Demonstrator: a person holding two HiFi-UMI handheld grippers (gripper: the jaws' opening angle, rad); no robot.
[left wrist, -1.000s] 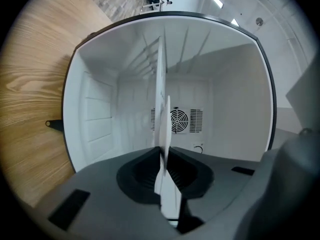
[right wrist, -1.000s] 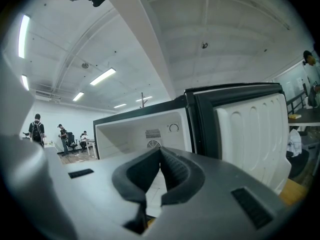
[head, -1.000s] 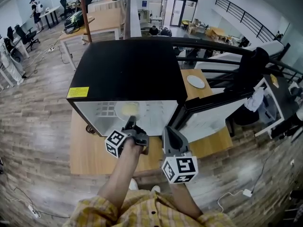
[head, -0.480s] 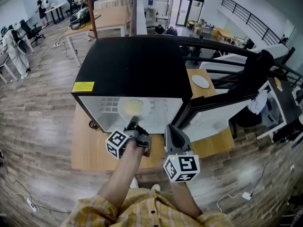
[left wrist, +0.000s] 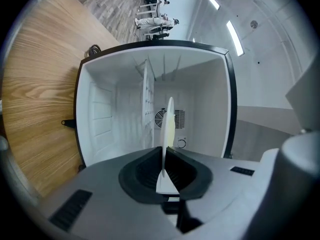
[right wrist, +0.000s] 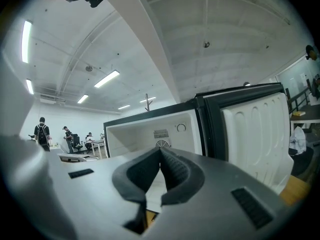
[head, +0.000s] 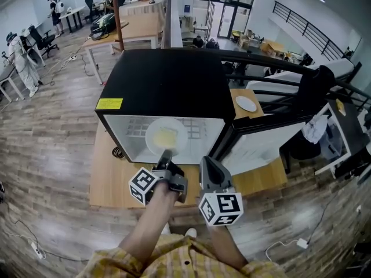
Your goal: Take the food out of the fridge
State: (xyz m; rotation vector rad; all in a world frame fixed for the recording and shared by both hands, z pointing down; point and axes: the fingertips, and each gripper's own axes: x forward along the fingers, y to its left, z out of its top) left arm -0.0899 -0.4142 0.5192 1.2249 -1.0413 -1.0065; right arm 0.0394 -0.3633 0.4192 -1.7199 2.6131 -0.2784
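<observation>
Out comes the plate (head: pixel 152 139) of food (head: pixel 167 136), farther from the fridge (head: pixel 168 80), toward the counter's (head: pixel 110 178) front edge. Left hand-held gripper (head: pixel 166 154) pinches its rim to keep it flat. Right hand-held gripper (head: pixel 207 162) is closed, empty.

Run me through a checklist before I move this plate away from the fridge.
1. Grip: left gripper shut on the plate rim: ok.
2. Load: food sits mid-plate: ok.
3. Path: fridge door swung wide open: ok.
4. Clearance: plate fully outside the fridge opening: cannot tell.
5. Spare hand: right gripper shut, empty: ok.
6. Landing spot: bare table in front: ok.
</observation>
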